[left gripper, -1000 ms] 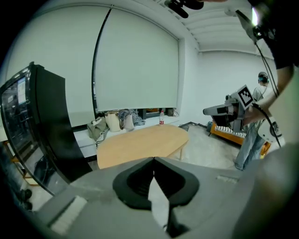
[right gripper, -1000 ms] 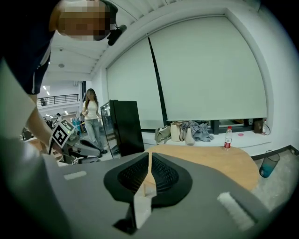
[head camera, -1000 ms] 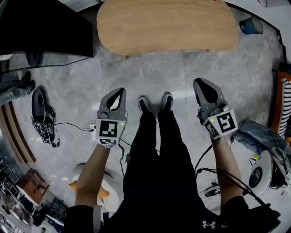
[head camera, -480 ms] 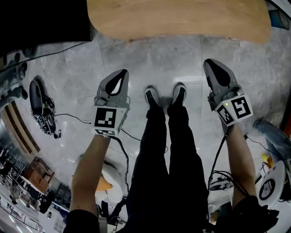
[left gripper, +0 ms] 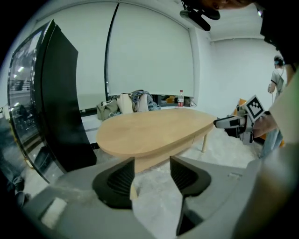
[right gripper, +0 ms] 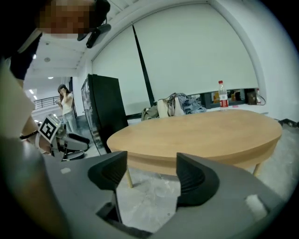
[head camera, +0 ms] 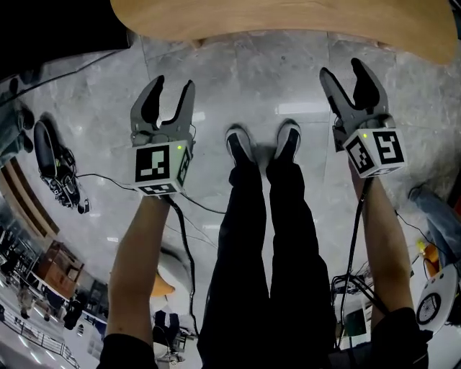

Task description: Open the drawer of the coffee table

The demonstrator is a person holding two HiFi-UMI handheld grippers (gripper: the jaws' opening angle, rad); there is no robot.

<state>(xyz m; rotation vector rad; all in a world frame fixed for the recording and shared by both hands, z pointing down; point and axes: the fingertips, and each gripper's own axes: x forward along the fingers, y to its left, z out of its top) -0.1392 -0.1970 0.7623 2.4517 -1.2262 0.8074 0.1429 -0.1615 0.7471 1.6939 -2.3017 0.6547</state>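
Both grippers are out in front of you, pointing at the table [head camera: 288, 18] at 12 o'clock. Its wooden top runs along the far edge of the head view. Your left gripper [head camera: 171, 90] sits at 10 o'clock from your shoes [head camera: 240, 144], and your right gripper [head camera: 344, 76] at 2 o'clock. Both hover over the grey floor [head camera: 238, 79], short of the table and touching nothing.

The left jaws have just been opening and stand wide. Between them there's only floor and the table's near rim. The right jaws have just been opening too and are wide as well, framing the floor and a thin leg [right gripper: 127, 176] under the rim. Neither gripper holds anything.

From either gripper view the oval top lies dead ahead at 12 o'clock. I can't make out the drawer front from here. A black cabinet [left gripper: 60, 116] stands at 9 o'clock of the table in the left gripper view. Bags [left gripper: 135, 100] and a bottle [right gripper: 223, 100] sit on the ledge behind the table. A cable [head camera: 180, 238] trails from your left gripper down past your leg.
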